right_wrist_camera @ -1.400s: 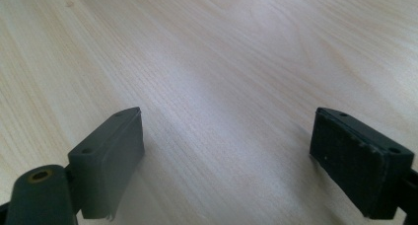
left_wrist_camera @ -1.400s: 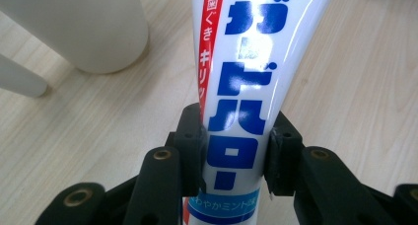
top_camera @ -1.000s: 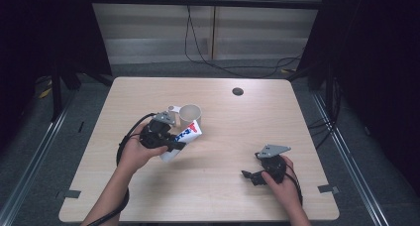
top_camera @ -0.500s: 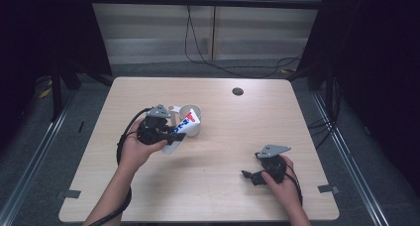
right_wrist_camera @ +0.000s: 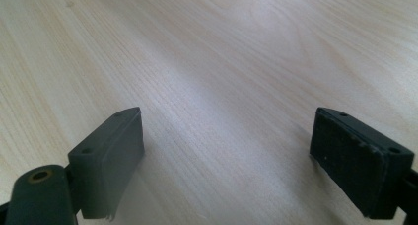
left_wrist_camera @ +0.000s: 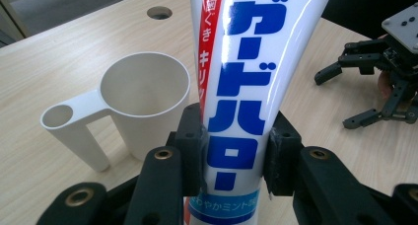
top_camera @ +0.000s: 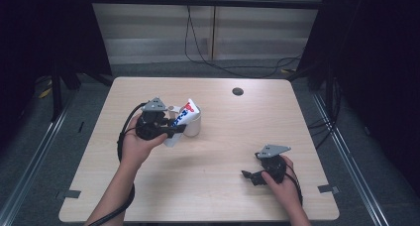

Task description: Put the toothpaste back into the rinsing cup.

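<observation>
Since a second ago our left gripper carried one toothpaste tube — printed 薬用 — toward 2 o'clock over one white cup, clamped; our right gripper gapes, nothing between.

White tube with blue lettering, red stripe; cream cup; black claws; pale wood table.

The high view looks forward and down over the whole table. Each gripper view rides low and close — the left one also catches the right gripper, shared with the high view.
</observation>
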{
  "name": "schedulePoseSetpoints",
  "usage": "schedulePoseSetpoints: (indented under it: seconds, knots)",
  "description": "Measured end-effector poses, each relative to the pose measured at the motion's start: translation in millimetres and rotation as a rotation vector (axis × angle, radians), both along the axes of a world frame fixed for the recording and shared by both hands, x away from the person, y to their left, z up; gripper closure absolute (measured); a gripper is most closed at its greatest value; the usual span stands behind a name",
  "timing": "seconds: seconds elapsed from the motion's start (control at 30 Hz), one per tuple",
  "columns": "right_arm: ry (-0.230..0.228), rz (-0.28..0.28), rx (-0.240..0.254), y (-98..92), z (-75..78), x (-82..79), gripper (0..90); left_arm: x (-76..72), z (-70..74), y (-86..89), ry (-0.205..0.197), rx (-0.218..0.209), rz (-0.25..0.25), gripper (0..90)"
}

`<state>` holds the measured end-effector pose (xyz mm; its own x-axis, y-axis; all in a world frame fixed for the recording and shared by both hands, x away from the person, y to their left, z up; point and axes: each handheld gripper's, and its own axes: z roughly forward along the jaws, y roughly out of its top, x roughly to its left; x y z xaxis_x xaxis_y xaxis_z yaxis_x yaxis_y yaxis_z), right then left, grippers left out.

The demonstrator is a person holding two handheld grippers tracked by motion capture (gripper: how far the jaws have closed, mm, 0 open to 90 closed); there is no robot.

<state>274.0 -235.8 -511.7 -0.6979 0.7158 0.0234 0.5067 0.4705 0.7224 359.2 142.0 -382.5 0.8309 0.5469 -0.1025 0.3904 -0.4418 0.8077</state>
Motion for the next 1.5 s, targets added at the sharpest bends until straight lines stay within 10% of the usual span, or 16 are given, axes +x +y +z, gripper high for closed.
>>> schedulePoseSetpoints:
  seconds: [1.5]
  knots:
    - [-0.001, 0.000, 0.000, 0.0, -0.1, 0.0, 12.6, 14.6, 19.1, -16.1, -0.100, -0.062, 0.086, 67.6]
